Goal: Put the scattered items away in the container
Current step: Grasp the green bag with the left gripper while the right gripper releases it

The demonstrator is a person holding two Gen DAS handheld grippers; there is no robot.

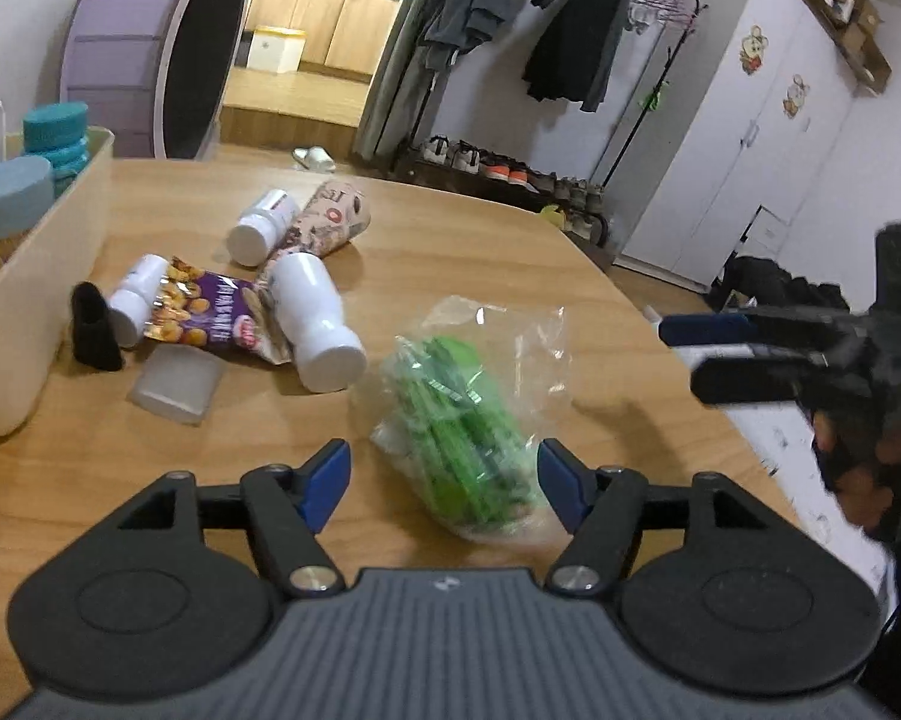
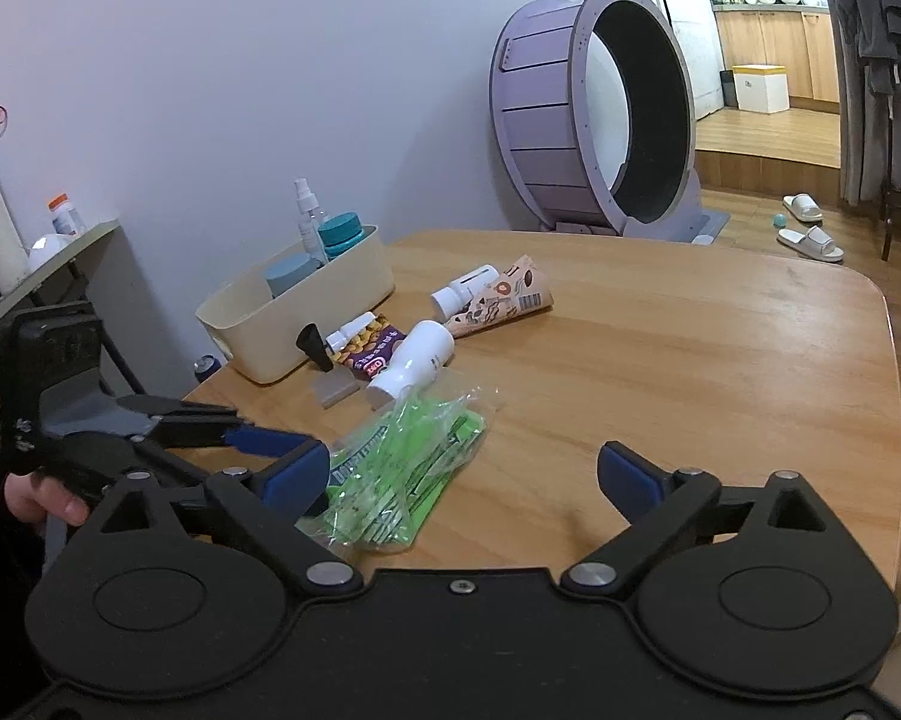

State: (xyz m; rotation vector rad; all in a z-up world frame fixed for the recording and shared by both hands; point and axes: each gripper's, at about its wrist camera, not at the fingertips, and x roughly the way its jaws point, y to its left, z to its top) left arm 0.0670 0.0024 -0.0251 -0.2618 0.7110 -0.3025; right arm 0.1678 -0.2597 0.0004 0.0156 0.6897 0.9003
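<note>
Wooden worktop [image 1: 480,252]: bag of green packets [image 1: 456,432] between the open, non-gripping left gripper [image 1: 444,480] fingers; right gripper [image 2: 462,480] wide open, empty; beige container [image 2: 306,312] beyond.

Even, soft indoor light, moderately bright, both views. Shadows on the surface [image 1: 450,252] are faint and diffuse; a soft one falls right of the bag [image 1: 462,420]. Small glare spots on the bag's plastic and on the bottle [image 1: 318,324]. Strong fisheye bending, dark vignette at the corners. Right gripper [image 1: 720,354] is motion-blurred in left view. Far room slightly soft.
</note>
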